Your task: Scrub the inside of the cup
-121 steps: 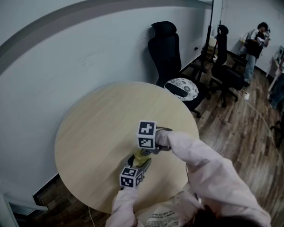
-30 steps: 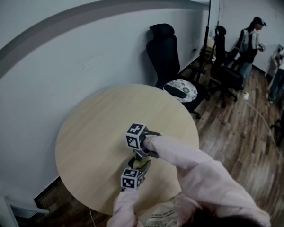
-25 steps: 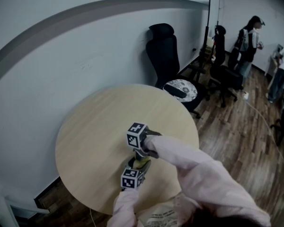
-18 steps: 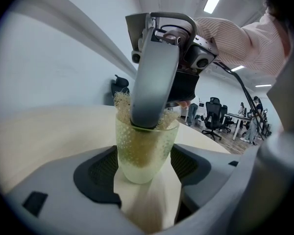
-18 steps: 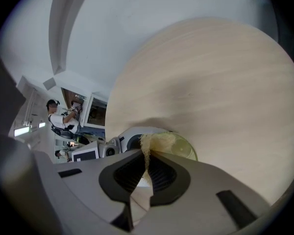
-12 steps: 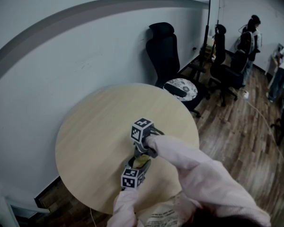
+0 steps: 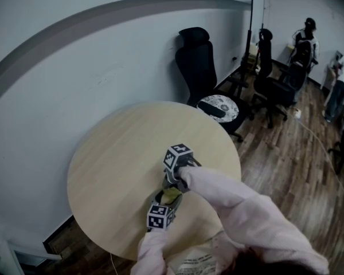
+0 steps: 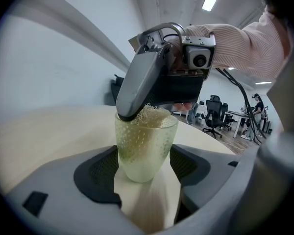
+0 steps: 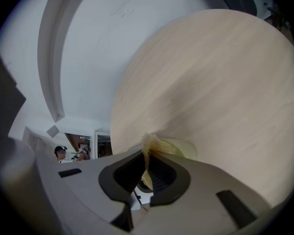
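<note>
My left gripper (image 8: 146, 173) has its jaws spread wide, and the black pads press on opposite sides of the dimpled pale-green glass cup (image 8: 146, 141). That keeps the cup upright with its mouth open to the other tool. The pads sit low on the wall, I think so that the rim stays clear and the glass cannot twist while the inside is being rubbed.

The cup sits over the near half of the round wooden table (image 7: 120, 148), a little right of its middle and close to my body. I cannot tell whether its base rests on the wood or hangs just above it.

My right gripper (image 9: 146, 174) comes down steeply from above. Its jaws are almost together, pinching a wad of pale yellow mesh scrubber (image 8: 149, 115) with only a thin fold of it between the pads. The wad fills the cup's mouth, touching the rim and the upper inner wall, and the jaw tips are at the rim itself.

I judge the scrubbing to be under way, with the upper wall being worked and the bottom still to reach. The tight pinch makes sense, since a loose hold would leave the mesh behind in the glass.
</note>
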Demonstrator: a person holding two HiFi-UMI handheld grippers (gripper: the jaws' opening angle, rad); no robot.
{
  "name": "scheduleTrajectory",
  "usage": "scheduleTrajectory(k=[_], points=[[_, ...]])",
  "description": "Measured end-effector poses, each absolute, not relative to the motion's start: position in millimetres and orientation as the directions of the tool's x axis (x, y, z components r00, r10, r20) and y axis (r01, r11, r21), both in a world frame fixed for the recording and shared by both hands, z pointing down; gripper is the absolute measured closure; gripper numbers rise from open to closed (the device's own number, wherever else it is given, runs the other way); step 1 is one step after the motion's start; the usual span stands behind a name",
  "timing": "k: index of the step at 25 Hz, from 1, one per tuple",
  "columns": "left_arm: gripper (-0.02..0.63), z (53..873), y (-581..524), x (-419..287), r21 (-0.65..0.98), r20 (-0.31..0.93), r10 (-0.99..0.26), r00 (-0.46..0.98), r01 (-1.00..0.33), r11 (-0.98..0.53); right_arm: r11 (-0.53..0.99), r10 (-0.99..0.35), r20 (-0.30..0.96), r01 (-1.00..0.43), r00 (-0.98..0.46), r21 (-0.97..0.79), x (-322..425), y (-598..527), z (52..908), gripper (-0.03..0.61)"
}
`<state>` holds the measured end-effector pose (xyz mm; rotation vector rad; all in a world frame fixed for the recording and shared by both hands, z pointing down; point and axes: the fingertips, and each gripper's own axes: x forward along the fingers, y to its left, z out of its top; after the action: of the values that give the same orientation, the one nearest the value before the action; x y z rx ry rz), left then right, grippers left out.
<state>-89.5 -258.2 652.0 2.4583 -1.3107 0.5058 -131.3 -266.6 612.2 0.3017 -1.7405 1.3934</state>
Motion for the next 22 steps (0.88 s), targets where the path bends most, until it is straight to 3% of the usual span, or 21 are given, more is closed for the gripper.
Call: scheduleTrajectory(k=[22], points=[[0.278,645.9,-257.7,-95.1,0.107,0.424,-0.742,0.519,-0.842,-0.529,0.369,0.311,0.740,-0.641,-0.597,-0.673,-124.7,-263.3,610.4,0.560]])
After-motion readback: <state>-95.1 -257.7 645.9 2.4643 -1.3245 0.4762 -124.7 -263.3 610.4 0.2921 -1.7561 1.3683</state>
